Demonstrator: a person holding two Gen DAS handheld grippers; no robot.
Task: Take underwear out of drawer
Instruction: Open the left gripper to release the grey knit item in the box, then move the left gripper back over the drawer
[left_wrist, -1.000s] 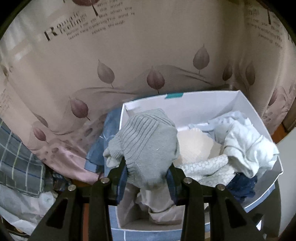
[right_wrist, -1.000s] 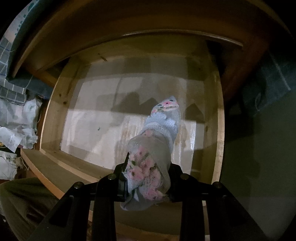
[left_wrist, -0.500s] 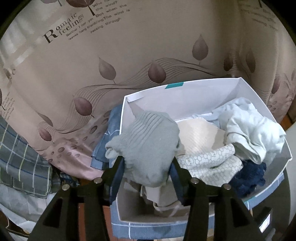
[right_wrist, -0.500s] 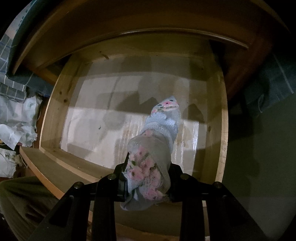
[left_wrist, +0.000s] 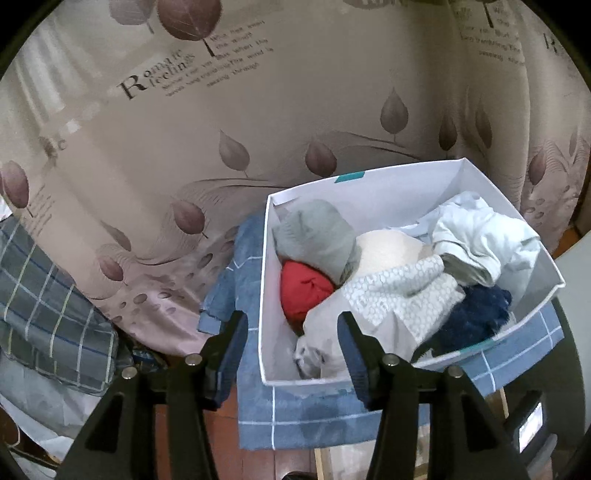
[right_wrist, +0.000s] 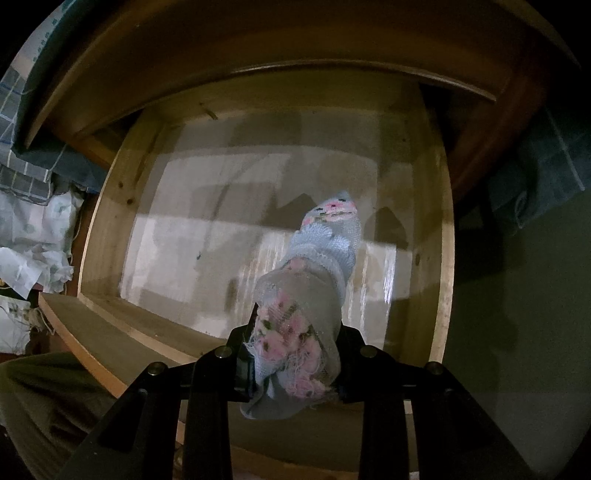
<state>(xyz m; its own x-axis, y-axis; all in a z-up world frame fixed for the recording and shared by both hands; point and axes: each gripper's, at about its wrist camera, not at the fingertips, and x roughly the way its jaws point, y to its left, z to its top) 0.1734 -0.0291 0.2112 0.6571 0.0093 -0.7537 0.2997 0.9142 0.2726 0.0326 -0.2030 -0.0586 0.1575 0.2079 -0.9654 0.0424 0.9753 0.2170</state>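
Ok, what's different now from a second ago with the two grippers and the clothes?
The left gripper let go of the grey ribbed garment, which now lies in the white box above a red piece; its fingers are apart and empty, drawn back from the box. The right gripper stays clamped on the floral underwear over the wooden drawer.

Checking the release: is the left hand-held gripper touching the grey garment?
Apart. The left wrist view shows the left hand-held gripper open, the grey garment lying beyond it.

I see grey floral underwear (right_wrist: 295, 332) hanging bunched over my bare wooden drawer (right_wrist: 441, 258); a grey pair (left_wrist: 317, 240) lies crumpled in the white box (left_wrist: 388, 184).
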